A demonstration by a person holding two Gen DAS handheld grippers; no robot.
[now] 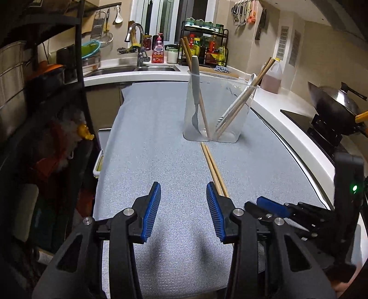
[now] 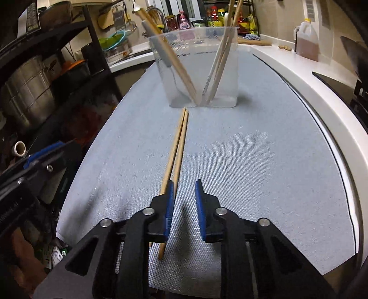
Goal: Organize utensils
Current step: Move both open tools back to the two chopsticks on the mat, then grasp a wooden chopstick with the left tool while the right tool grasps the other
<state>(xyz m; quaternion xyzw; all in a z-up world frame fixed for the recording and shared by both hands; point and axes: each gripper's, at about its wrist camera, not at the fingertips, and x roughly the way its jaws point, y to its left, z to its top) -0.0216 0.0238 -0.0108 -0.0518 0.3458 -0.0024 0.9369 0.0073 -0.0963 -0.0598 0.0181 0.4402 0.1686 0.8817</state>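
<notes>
The clear container (image 1: 215, 110) holds chopsticks and grey utensils (leaning apart); the left gripper (image 1: 183, 191) and right gripper (image 2: 184, 188) both gape empty; a chopstick pair (image 2: 178, 147) lies on the mat.

Kitchen interior, beige tiled walls (image 1: 322, 50), white L-shaped surface (image 1: 271, 96) covered by blue-grey cloth (image 1: 161, 147), steel sink (image 1: 128, 70) with curved faucet (image 1: 138, 43), window (image 1: 170, 18) behind, black shelving rack (image 1: 78, 50) left, condiment rack (image 1: 204, 48), wok (image 1: 333, 103) on stove right, hanging tools (image 1: 243, 11).
</notes>
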